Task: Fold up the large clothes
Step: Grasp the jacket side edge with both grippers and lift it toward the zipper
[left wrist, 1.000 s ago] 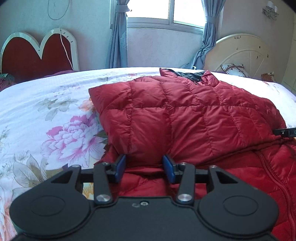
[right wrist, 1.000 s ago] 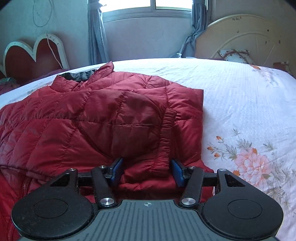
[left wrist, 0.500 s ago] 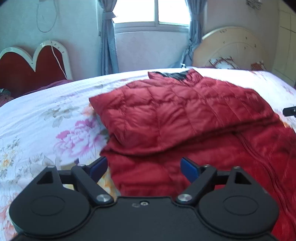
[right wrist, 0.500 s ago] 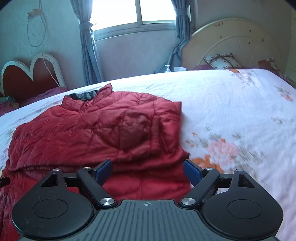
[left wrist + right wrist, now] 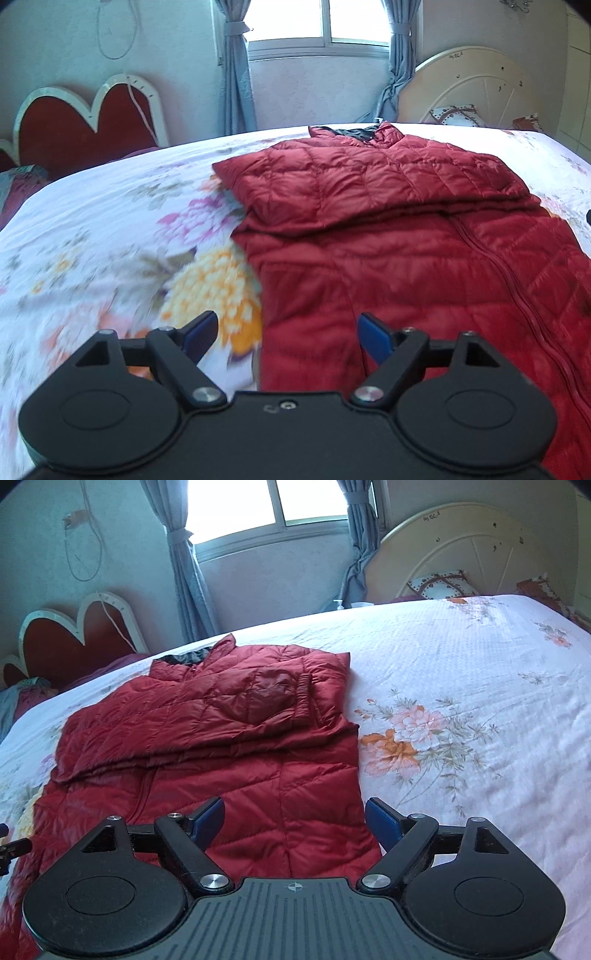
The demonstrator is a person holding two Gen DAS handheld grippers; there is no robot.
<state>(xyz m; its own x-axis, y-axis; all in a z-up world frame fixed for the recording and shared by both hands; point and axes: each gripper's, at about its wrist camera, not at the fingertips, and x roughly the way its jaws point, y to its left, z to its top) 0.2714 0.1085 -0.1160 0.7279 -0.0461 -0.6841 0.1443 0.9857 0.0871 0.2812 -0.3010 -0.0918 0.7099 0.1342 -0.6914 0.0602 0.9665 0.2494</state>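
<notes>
Here the red quilted jacket (image 5: 406,251) lies flat on the bed (image 5: 110,229), on its floral sheet, with both sleeves folded in across the chest and the dark-lined collar toward the window (image 5: 321,22). The left gripper (image 5: 288,334) hangs above the jacket's lower left edge, its blue fingers (image 5: 375,336) spread wide with nothing between them; they have just been opening. The right gripper (image 5: 295,819) hangs above the lower right hem, its fingers (image 5: 382,825) likewise released and freshly opened, the fabric lying below, apart from the pads. A heart-shaped headboard (image 5: 74,642) stands by the far wall.
</notes>
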